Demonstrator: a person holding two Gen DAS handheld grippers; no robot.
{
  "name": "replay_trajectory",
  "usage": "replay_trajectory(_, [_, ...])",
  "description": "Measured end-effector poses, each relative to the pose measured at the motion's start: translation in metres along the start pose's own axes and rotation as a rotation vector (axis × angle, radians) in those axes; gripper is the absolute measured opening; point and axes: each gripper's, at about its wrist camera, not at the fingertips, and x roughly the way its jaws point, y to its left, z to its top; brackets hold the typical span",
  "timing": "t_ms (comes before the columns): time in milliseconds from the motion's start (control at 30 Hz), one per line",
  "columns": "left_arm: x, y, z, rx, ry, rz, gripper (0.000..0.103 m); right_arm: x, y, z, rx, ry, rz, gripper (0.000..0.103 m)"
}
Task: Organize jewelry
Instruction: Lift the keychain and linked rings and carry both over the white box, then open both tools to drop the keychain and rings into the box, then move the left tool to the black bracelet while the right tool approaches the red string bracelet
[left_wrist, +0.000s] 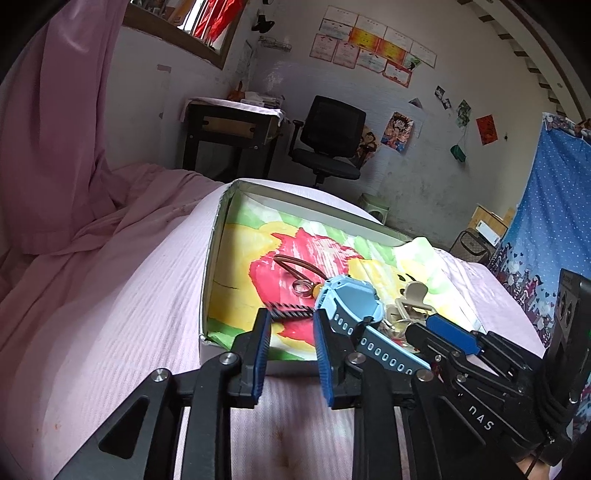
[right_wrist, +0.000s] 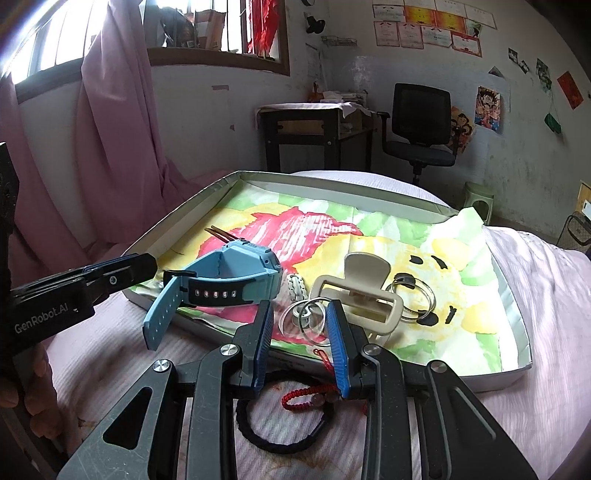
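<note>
Pink bedding (right_wrist: 535, 295) sagged under your tray (right_wrist: 517, 321); both grippers (left_wrist: 290, 325) (right_wrist: 300, 317) stood apart, empty. The watch (right_wrist: 229, 273) overhung the near edge and could slide off.

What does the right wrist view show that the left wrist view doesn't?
Only the right wrist view shows the black hair tie and red cord bracelet lying on the pink bedsheet in front of the tray, plus the window.

Only the left wrist view shows the brown loop, the small comb and the blue curtain.

Both show the blue watch draped over the tray's near edge, the beige hair clip, the clear rings and the office chair.
</note>
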Motion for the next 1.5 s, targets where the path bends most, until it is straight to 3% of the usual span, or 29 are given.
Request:
replay_trajectory(100, [-0.005,-0.002,-0.001,0.004,-0.017,-0.016,0.036,-0.007,0.0,0.0,-0.004,-0.02,-0.009,0.031])
replay_trajectory(167, [-0.01,-0.002,-0.001,0.004,-0.036,-0.016,0.046,-0.016,0.0,0.001,-0.004,-0.053,-0.023,0.045])
replay_trajectory(300, [-0.024,-0.004,-0.002,0.006,-0.085,-0.011,0.066,-0.039,-0.005,-0.001,0.007,-0.122,-0.054,0.055])
replay_trajectory(367, [-0.032,-0.006,-0.002,0.015,-0.113,-0.019,0.077,-0.051,-0.008,-0.001,0.017,-0.161,-0.066,0.066])
replay_trajectory(467, [-0.045,-0.012,-0.004,0.039,-0.148,-0.031,0.083,-0.072,-0.013,-0.004,0.036,-0.231,-0.095,0.08])
replay_trajectory(600, [-0.057,-0.017,-0.006,0.047,-0.18,-0.048,0.096,-0.096,-0.019,-0.008,0.05,-0.299,-0.122,0.091])
replay_trajectory(767, [-0.07,-0.025,-0.014,0.065,-0.197,-0.06,0.101,-0.116,-0.03,-0.017,0.063,-0.342,-0.141,0.101])
replay_trajectory(1067, [-0.084,-0.039,-0.036,0.166,-0.171,-0.035,0.102,-0.133,-0.039,-0.04,0.041,-0.375,-0.138,0.101])
replay_trajectory(1500, [-0.079,-0.047,-0.049,0.254,-0.101,-0.028,0.102,-0.134,-0.057,-0.061,0.079,-0.299,-0.153,0.101])
